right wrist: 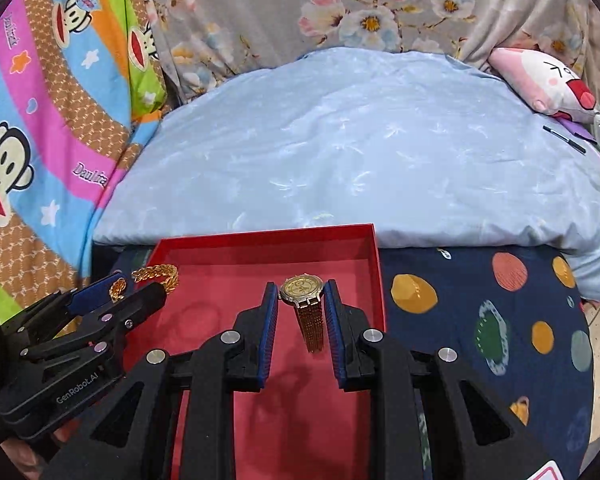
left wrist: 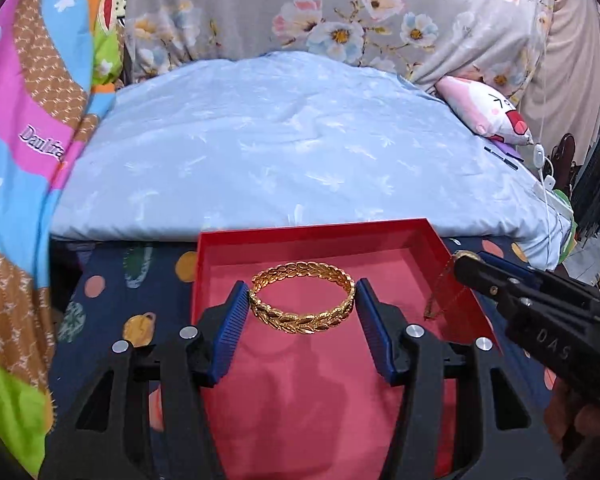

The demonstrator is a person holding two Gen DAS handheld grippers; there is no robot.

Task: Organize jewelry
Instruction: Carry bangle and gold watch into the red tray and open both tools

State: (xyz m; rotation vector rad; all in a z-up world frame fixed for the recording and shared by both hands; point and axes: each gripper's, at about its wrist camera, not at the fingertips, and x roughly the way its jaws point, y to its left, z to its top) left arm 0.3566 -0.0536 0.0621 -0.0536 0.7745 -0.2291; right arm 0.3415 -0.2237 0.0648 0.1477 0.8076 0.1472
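Note:
A red tray (left wrist: 300,236) stands on a dark dotted cloth at the foot of a bed. My left gripper (left wrist: 302,294) is shut on a gold leaf-pattern bangle (left wrist: 302,302), its blue pads touching both sides, above the tray floor. My right gripper (right wrist: 301,296) is shut on a gold watch (right wrist: 302,289); the strap (right wrist: 311,328) hangs down between the fingers over the tray (right wrist: 260,238). The right gripper shows in the left wrist view (left wrist: 466,264) with the watch strap dangling. The left gripper shows in the right wrist view (right wrist: 124,290) with the bangle (right wrist: 156,274).
A light blue duvet (left wrist: 284,144) lies behind the tray. A colourful cartoon blanket (right wrist: 40,120) is at the left, a pink plush pillow (right wrist: 548,80) at the far right. The dotted cloth (right wrist: 480,312) stretches to the right of the tray.

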